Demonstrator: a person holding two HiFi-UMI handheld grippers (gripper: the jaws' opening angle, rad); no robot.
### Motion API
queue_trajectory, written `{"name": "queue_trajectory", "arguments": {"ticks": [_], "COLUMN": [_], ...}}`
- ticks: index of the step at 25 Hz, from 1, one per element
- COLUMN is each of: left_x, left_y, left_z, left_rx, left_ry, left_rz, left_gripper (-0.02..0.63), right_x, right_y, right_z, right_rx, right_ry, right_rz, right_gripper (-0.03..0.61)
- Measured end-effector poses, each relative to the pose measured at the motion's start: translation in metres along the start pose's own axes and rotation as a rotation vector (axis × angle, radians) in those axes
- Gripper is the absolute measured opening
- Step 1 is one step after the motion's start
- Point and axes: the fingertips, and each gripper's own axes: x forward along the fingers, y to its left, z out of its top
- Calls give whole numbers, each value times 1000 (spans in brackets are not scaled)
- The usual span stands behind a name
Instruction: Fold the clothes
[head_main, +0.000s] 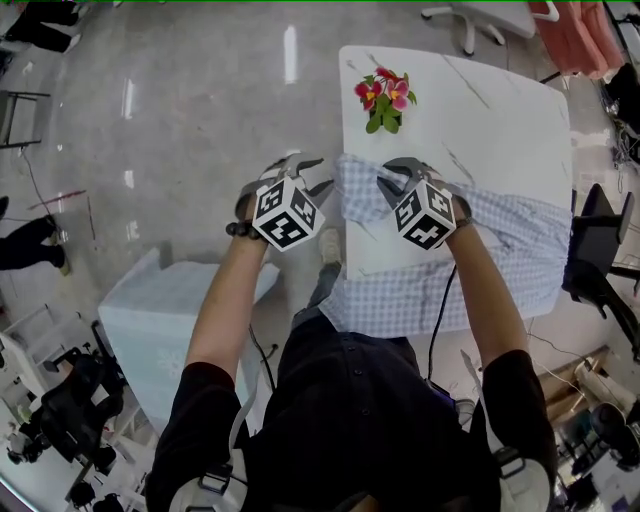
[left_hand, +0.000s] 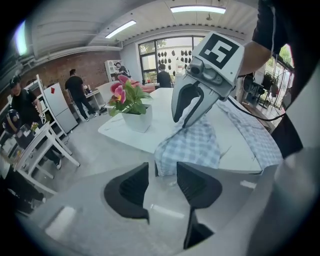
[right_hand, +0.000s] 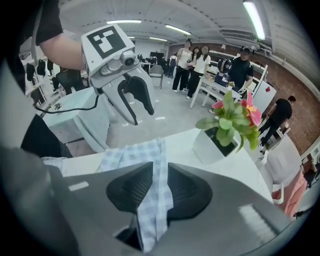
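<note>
checked shirt (head_main: 500, 240) lies on the white surface (head_main: 500, 110), nearer the person than the flower pot (head_main: 384, 100). right gripper (head_main: 397, 176) jaws sit slack around a bunched strip of it, likely setting a fold down. left gripper (head_main: 300, 172), jaws released and empty, hovers off the edge, left of the pot.

One shirt (head_main: 500, 240), one flower pot (head_main: 385, 100), two claws: left claw (left_hand: 162, 171), right claw (right_hand: 159, 174)

Shirt (head_main: 500, 235): blue-white check, spread across near side of table (head_main: 480, 110), hem draped over the edge. Left corner bunched into a raised peak, possibly a sleeve, can't tell.
</note>
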Motion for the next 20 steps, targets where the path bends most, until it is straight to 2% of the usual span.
{"name": "queue_trajectory", "arguments": {"ticks": [2,8,13,17,20], "left_x": [9,38,59,63,64], "left_y": [0,4,1,1,-1], "left_z": [3,22,26,28,29], "left_rx": [13,68,146,144,149], "left_ry": [0,-9,47,87,125], "left_rz": [-15,-57,-139,-235,-270], "left_gripper": [187,187,174,163,153], "right_x": [6,-3,-22,-28,-29], "right_y": [0,-5,-13,-18,-18], "right_z": [-8,-35,-68,-88,-89], "right_rx": [3,2,50,92,105], "right_ry": [29,53,73,83,61], "right_rz": [25,30,12,3,8], "right_gripper": [117,118,118,118,118]}}
